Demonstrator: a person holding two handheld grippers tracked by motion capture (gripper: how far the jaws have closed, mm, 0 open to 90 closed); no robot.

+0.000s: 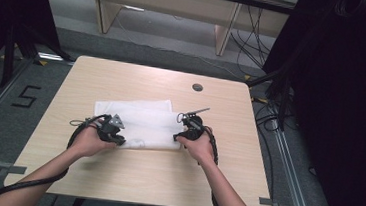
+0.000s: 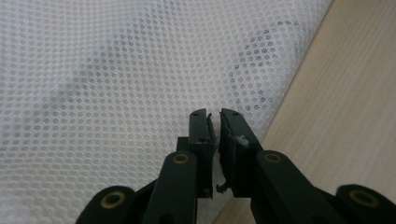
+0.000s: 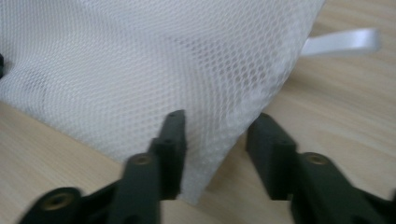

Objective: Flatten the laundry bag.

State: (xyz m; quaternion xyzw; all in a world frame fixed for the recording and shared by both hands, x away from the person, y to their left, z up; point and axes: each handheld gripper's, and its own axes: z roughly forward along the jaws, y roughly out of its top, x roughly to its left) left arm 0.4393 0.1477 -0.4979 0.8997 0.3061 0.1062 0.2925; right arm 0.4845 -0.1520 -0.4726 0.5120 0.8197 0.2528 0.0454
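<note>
One white mesh bag (image 1: 141, 123) lies on one worktop (image 1: 114, 172), folded into layers, count of layers not readable. One white ribbon loop (image 3: 343, 42) sticks out at the bag's corner in the right gripper view. Two grippers: one left gripper (image 1: 112, 129), one right gripper (image 1: 187, 126), each with two black jaws. Two hands on them, one left hand (image 1: 88, 142), one right hand (image 1: 198, 147). One round grommet hole (image 1: 197, 87) in the worktop's far side. One painted digit 5 (image 1: 26, 96) on the floor.
</note>
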